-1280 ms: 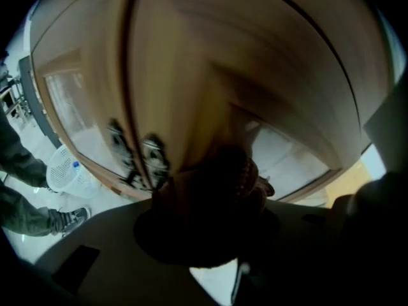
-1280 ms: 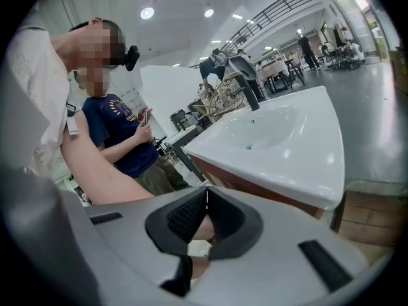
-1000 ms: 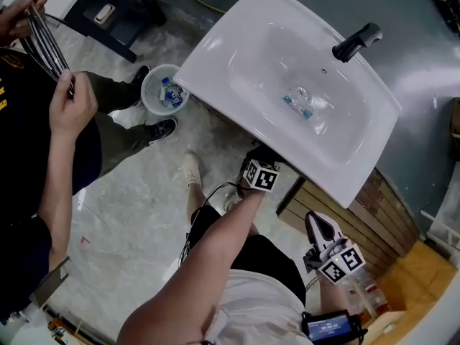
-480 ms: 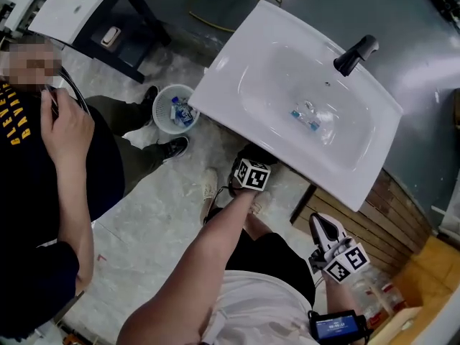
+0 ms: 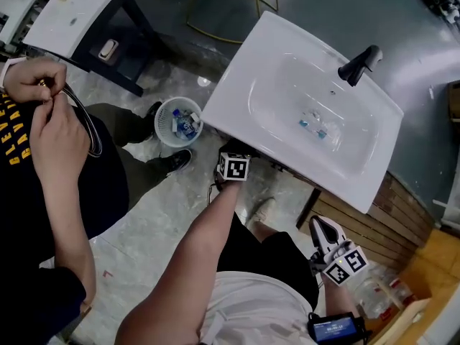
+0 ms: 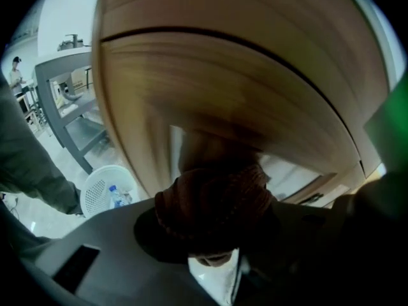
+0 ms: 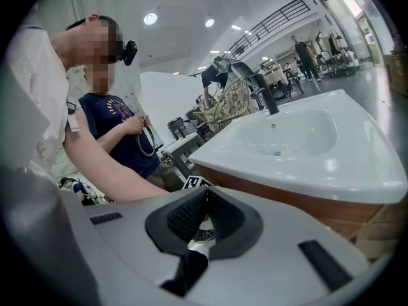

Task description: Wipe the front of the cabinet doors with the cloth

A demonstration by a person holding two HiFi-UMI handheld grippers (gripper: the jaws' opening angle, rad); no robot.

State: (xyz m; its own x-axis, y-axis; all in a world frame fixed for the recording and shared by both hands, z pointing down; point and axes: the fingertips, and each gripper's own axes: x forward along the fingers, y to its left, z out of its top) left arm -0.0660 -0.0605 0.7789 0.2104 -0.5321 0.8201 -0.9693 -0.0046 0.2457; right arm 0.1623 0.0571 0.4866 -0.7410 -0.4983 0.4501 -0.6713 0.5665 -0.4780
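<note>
A brown cloth (image 6: 213,199) is bunched in my left gripper (image 6: 213,231), which is shut on it and presses it against the wooden cabinet door (image 6: 242,88). The door fills the left gripper view, and a dark seam curves across its top. In the head view only the left gripper's marker cube (image 5: 233,167) shows; its jaws and the cloth are hidden under the white basin (image 5: 237,99). My right gripper (image 5: 323,228) hangs off to the right beside the slatted cabinet side (image 5: 374,225). It is shut (image 7: 205,203) with nothing between its pads.
A black tap (image 5: 359,63) stands on the basin. A white waste basket (image 5: 178,121) with bottles sits on the floor left of the cabinet. A bystander (image 5: 43,157) in a dark shirt handles a hose at the left. A dark stand (image 5: 79,20) is behind.
My left gripper has slid to the left along the cabinet front with the cloth. The right gripper has stayed where it was. The bystander's hands have moved on the hose.
</note>
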